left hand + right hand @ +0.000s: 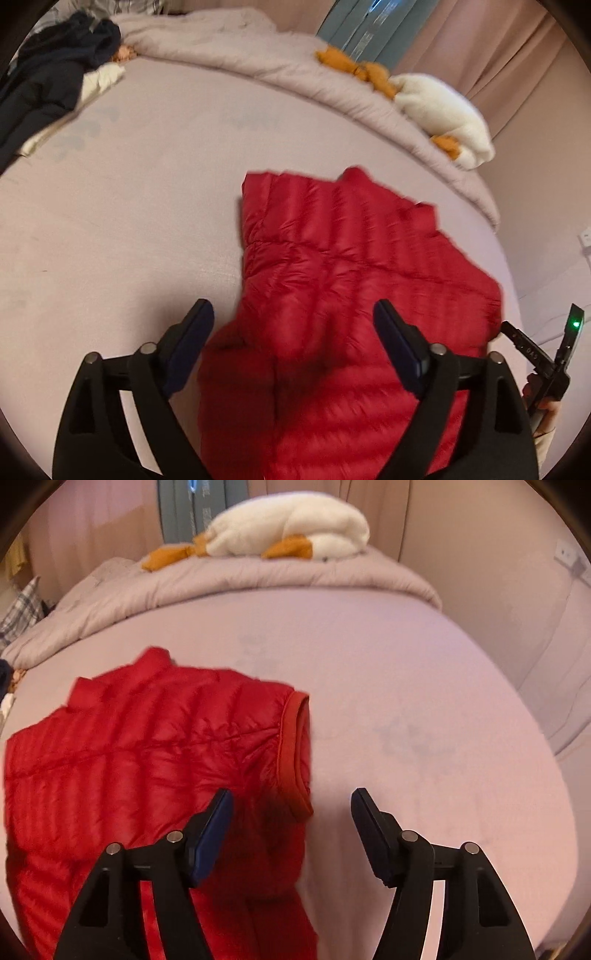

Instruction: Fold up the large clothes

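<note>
A red quilted puffer vest (pixel 354 280) lies flat on the pale pink bed sheet (pixel 129 221), its collar pointing away from me. My left gripper (pixel 295 314) hovers open above the vest's near left part, nothing touching its pads. In the right wrist view the same vest (pixel 147 746) fills the left half, its ribbed armhole (pixel 295 753) facing right. My right gripper (pixel 291 801) is open above the vest's right edge by the armhole, with nothing held. The right gripper's body (pixel 554 350) and a hand show at the left view's right edge.
A rolled grey duvet (pixel 258 62) runs along the far side of the bed, with a white and orange plush goose (pixel 288 531) on it. Dark clothes (pixel 48 85) and a cream garment are piled at the far left. Curtains and a wall stand beyond.
</note>
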A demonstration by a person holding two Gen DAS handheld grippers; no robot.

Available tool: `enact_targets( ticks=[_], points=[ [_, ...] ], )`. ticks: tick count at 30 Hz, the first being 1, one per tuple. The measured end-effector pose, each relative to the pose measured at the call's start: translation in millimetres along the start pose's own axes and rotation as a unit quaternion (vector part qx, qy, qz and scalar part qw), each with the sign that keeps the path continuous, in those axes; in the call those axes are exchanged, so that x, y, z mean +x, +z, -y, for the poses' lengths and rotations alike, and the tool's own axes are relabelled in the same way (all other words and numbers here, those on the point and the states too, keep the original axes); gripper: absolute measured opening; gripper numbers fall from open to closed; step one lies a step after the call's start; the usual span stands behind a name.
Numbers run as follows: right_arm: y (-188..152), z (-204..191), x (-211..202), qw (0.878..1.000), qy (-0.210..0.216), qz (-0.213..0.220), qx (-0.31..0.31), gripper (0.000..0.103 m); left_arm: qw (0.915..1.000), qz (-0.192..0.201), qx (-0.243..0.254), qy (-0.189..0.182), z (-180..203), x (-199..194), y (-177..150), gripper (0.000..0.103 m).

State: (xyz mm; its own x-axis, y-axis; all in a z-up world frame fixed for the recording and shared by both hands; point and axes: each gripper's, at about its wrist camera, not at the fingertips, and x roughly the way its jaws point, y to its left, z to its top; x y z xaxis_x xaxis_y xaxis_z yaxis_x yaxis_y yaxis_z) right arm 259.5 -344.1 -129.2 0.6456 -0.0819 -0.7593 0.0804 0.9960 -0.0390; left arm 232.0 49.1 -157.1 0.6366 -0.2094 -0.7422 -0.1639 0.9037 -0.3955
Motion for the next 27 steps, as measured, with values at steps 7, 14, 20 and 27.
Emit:
enact_targets(
  ticks=[7, 14, 20, 27],
  points=[
    [-14.7, -0.3, -92.0, 0.996, 0.006, 0.094, -0.011, 0.096, 0.9967, 0.063, 0.012, -0.051, 11.6, -87.6, -19.6, 0.103],
    [-45.3, -1.2, -159.1, 0.985, 0.046, 0.166, -0.005, 0.101, 0.9936, 0.091, 0.003, -0.067, 1.3, -139.8, -59.5, 0.103],
    [-83.2, 5.7, -191.4, 0.975, 0.094, 0.202, -0.003, 0.101, 0.9935, 0.095, -0.007, -0.063, -12.6, -155.7, -99.5, 0.103],
    [-102.5, 4.5, -197.8, 0.973, 0.108, 0.206, 0.007, 0.102, 0.9935, 0.092, -0.015, -0.066, -24.2, -159.0, -133.7, 0.103]
  ],
)
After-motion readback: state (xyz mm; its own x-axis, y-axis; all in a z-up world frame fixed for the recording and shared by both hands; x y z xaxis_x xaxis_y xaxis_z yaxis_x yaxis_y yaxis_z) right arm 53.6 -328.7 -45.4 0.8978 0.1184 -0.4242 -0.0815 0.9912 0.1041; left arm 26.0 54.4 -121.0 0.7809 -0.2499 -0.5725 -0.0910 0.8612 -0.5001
